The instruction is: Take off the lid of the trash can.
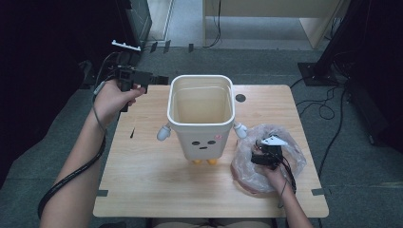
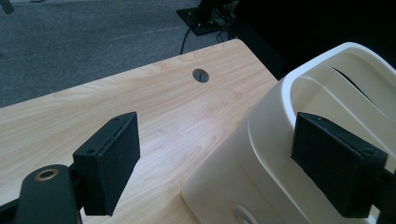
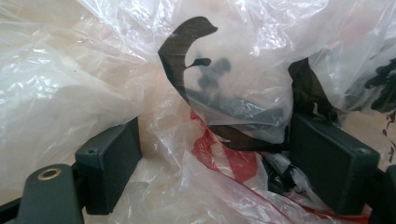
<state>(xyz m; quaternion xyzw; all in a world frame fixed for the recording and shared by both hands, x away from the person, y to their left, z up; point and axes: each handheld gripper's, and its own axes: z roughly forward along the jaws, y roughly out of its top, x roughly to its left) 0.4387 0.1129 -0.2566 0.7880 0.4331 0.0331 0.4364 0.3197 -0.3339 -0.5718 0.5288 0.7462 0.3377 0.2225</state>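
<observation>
I hold my right gripper low over the crumpled plastic bag at the near right of the table, its jaws spread wide with folds of the clear film bunched between them. They have not closed on anything, so the bag lies loose on the wood. I judge I am set to pinch a fold here so I can lift the bag toward the bin.

The white bin stands upright in the middle of the table, just left of the bag, its mouth bare and unlined. That is where I judge the bag belongs.

My left gripper hangs above the far left corner, beside the bin's rim, jaws also spread and holding nothing. I keep it there to be ready to steady the bin or catch the bag's edge at the rim.
</observation>
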